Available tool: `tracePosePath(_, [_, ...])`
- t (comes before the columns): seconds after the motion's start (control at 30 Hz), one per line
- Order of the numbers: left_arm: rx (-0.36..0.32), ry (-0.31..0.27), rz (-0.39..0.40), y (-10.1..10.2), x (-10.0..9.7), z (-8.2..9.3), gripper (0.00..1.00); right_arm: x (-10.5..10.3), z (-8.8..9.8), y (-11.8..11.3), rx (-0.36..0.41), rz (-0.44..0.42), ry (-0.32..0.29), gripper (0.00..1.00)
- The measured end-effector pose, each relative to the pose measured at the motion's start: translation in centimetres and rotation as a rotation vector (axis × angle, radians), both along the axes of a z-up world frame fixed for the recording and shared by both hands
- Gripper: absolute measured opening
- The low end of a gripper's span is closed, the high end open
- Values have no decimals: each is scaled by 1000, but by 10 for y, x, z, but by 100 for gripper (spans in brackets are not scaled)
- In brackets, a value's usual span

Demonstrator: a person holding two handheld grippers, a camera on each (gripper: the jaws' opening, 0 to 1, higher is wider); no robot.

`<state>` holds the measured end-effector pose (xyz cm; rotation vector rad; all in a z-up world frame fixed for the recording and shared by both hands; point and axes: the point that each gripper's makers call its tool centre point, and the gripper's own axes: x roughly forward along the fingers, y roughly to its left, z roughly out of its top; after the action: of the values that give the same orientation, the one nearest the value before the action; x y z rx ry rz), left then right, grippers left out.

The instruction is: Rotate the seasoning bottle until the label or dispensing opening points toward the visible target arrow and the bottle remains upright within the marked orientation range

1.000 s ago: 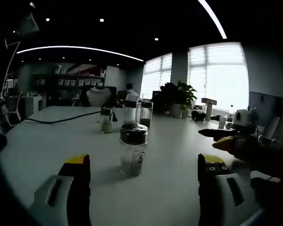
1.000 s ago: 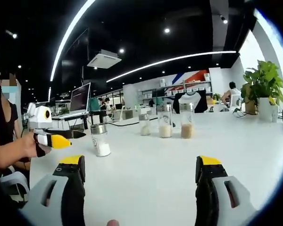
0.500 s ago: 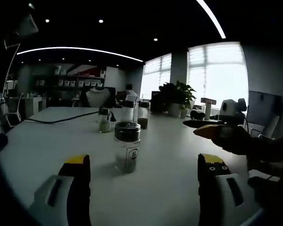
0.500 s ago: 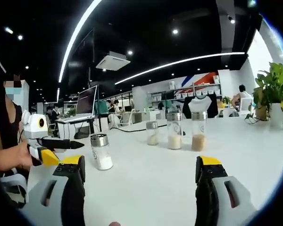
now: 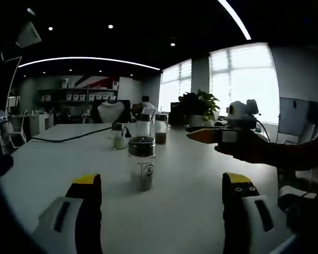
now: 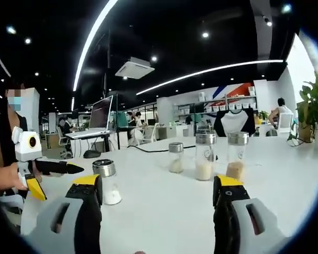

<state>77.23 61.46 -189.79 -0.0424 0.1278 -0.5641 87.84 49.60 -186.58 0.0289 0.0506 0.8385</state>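
The seasoning bottle point(image 5: 141, 168) stands upright on the white table point(image 5: 191, 180), with a dark lid and a small label facing me. It is just ahead of my left gripper point(image 5: 161, 186), which is open and apart from it. My right gripper point(image 5: 214, 136), held by a hand, hovers to the right of the bottle and above the table. In the right gripper view the same bottle point(image 6: 107, 181), silver lid and white contents, shows beside my left jaw. My right gripper point(image 6: 156, 186) is open and holds nothing. The left gripper point(image 6: 45, 172) comes in from the left with its jaws spread.
Three more seasoning bottles point(image 5: 143, 127) stand in a row farther back on the table point(image 6: 169, 206); they are also in the right gripper view point(image 6: 205, 155). A black cable point(image 5: 69, 136) trails across the far side. A potted plant point(image 5: 199, 108) stands by the windows. A person point(image 6: 8, 137) is at the left.
The right gripper has risen and swung in towards the bottle from the right. The right gripper view has shifted, so the bottle now lies by its left jaw. The bottle itself stays put.
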Motion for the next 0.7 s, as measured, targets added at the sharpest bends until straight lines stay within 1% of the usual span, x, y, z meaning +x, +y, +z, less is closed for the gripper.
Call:
tracePosePath(0.17, [-9,4,5,1,-3,-1,100,10,0,14,-13,42,-11,75])
tracePosePath(0.27, [-11,6,10,1,-4,-1,100,19,-3,21,-30,49,-10,74])
tracePosePath(0.33, [-12,9,12,1,-5,-2,100,23,-3,27,-49,62,-13,71])
tracePosePath(0.43, [-17,14,14,0,-6,-3,100,30,-4,34,-57,69,-22,69])
tracePosePath(0.5, [-12,15,11,0,-6,-4,99,37,-7,39,-70,68,-12,67])
tracePosePath(0.53, [-7,16,9,-1,-7,-4,99,38,-7,39,-73,66,-12,64])
tracePosePath(0.6, [-4,12,4,-2,-8,-4,99,43,-10,42,-105,67,-18,57])
tracePosePath(0.7, [-5,12,-4,-4,-9,-4,99,48,-10,50,-111,74,-10,56])
